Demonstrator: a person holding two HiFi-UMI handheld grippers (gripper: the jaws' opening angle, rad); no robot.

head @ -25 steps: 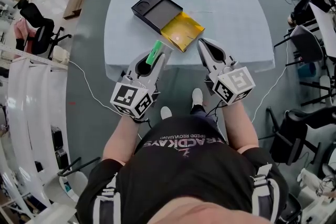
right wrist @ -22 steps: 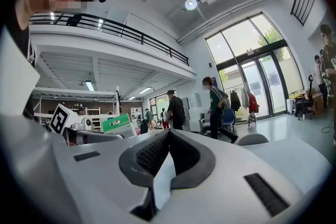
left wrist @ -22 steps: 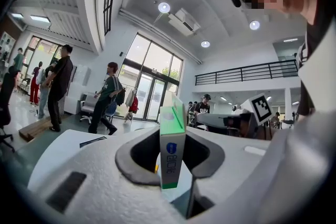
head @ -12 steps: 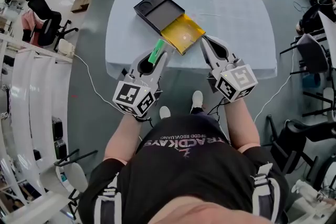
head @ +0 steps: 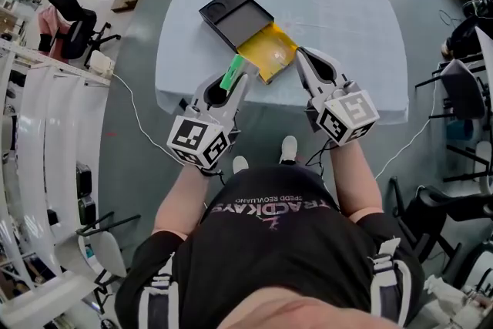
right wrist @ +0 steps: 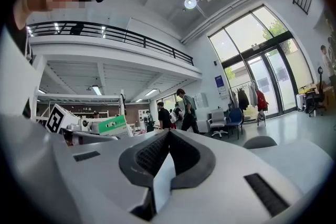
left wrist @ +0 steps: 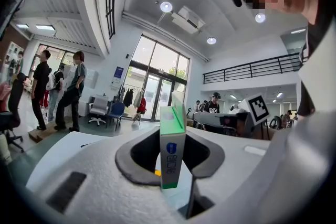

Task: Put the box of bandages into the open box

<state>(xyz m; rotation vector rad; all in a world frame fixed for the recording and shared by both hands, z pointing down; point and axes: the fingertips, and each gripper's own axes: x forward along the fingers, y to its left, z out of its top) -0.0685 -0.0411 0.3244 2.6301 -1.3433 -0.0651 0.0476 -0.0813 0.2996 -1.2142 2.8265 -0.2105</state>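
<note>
I get a bright, even room here: ceiling lights (left wrist: 166, 6) and tall windows (left wrist: 157, 68) flood it (the glass is nearly washed out). The table (head: 347, 19) carries barely any shadow; the open box (head: 269, 54) shows a faint glare. Every view bends at its edges, and both gripper views darken at the rim.

free: right half of table (head: 350, 27) | obstacles: black open box (head: 233, 14), yellow tray (head: 269, 52) touching it, centre-left
</note>
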